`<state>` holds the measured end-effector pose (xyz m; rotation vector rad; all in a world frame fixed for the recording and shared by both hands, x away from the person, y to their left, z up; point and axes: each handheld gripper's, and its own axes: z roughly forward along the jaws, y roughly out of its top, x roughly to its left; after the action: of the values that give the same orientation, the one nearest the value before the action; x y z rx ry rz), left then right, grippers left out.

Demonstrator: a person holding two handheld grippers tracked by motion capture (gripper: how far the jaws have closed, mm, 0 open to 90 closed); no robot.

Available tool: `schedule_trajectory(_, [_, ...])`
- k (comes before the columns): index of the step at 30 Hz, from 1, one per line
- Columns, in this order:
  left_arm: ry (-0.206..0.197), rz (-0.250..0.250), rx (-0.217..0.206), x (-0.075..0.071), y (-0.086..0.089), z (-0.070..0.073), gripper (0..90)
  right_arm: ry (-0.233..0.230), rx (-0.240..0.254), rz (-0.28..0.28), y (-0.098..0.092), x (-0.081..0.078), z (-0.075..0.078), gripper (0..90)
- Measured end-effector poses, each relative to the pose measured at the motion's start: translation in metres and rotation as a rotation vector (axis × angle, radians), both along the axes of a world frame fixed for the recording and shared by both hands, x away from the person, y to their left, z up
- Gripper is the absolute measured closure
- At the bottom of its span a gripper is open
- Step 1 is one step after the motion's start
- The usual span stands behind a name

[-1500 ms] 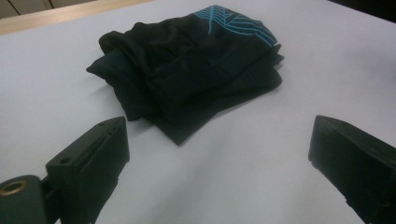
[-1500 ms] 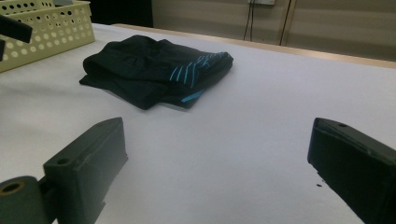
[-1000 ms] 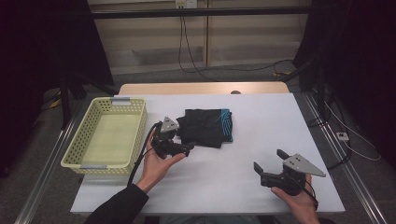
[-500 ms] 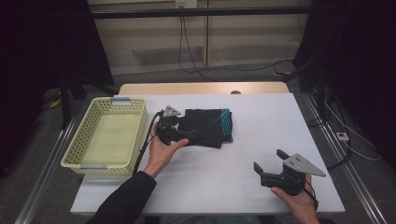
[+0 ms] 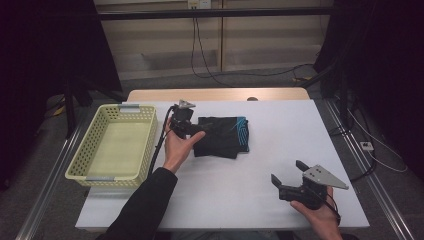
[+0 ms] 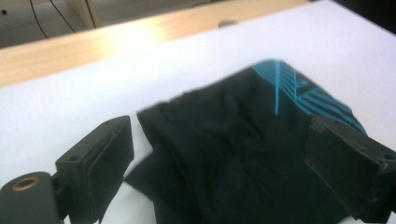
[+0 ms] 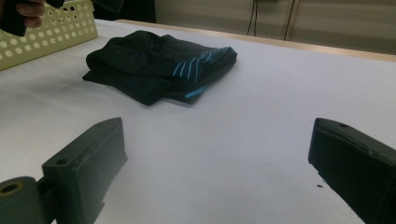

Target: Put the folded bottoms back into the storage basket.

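Since both grippers, left gripper [image 6: 219, 154] and right gripper [image 5: 291, 175], gape empty, I'd pinch the folded black cloth with blue stripes [image 5: 222, 136] through all layers.

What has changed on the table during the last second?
The left gripper moved away from the person to the black folded garment; its jaws are open around the near edge, not yet closed. The right gripper, the garment and the yellow basket stayed in place.
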<state>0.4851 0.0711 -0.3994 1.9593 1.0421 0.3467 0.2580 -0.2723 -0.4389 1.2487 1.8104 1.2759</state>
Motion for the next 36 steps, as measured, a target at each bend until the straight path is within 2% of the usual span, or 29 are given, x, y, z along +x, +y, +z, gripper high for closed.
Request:
schedule_trajectory(5, [0.018, 0.019, -0.018, 0.008, 0.002, -0.008, 9.1, 0.006, 0.001, -0.004, 0.0, 0.0, 0.0, 3.9])
schedule_trajectory(6, [0.036, 0.029, -0.014, 0.013, 0.001, -0.016, 8.7, 0.005, -0.001, -0.002, 0.0, 0.0, 0.0, 3.9])
schedule_trajectory(7, [0.036, 0.029, -0.014, 0.013, 0.001, -0.016, 8.1, 0.004, -0.001, -0.002, 0.0, 0.0, 0.0, 4.0])
schedule_trajectory(8, [0.068, 0.034, -0.027, 0.015, 0.001, -0.019, 7.5, 0.002, -0.002, -0.002, 0.0, 0.0, 0.0, 3.9])
schedule_trajectory(13, [0.082, 0.013, -0.015, 0.016, 0.0, -0.022, 8.2, 0.01, -0.014, -0.01, 0.0, 0.001, -0.001, 4.1])
schedule_trajectory(15, [0.091, 0.024, -0.011, 0.018, 0.001, -0.025, 9.9, 0.008, -0.014, -0.008, 0.0, 0.0, -0.001, 4.2])
schedule_trajectory(17, [0.113, 0.031, -0.023, 0.02, 0.005, -0.028, 12.3, 0.007, -0.013, -0.007, 0.0, 0.0, 0.0, 4.1])
schedule_trajectory(19, [0.137, 0.066, -0.039, 0.026, 0.01, -0.033, 12.5, 0.01, -0.015, -0.007, 0.001, 0.0, -0.001, 4.2])
schedule_trajectory(21, [0.141, 0.074, -0.049, 0.027, 0.011, -0.035, 14.2, 0.012, -0.02, -0.005, 0.001, 0.001, -0.001, 4.2])
schedule_trajectory(24, [0.158, 0.083, -0.054, 0.032, 0.014, -0.041, 19.6, 0.016, -0.017, -0.004, 0.001, 0.001, -0.001, 4.2])
schedule_trajectory(27, [0.187, 0.069, -0.056, 0.034, 0.016, -0.045, 26.7, 0.016, -0.018, -0.005, 0.0, 0.001, -0.001, 4.2])
schedule_trajectory(28, [0.181, 0.068, -0.037, 0.034, 0.016, -0.047, 31.4, 0.02, -0.022, -0.002, 0.001, 0.001, -0.002, 4.2])
schedule_trajectory(30, [0.187, 0.066, -0.03, 0.034, 0.016, -0.047, 33.0, 0.023, -0.021, -0.003, 0.001, 0.001, -0.002, 4.2])
schedule_trajectory(33, [0.217, 0.075, -0.034, 0.035, 0.018, -0.051, 40.5, 0.028, -0.021, -0.002, 0.001, 0.001, -0.002, 4.2])
schedule_trajectory(36, [0.252, 0.084, -0.035, 0.036, 0.019, -0.056, 41.8, 0.029, -0.022, -0.001, 0.001, 0.001, -0.002, 4.2])
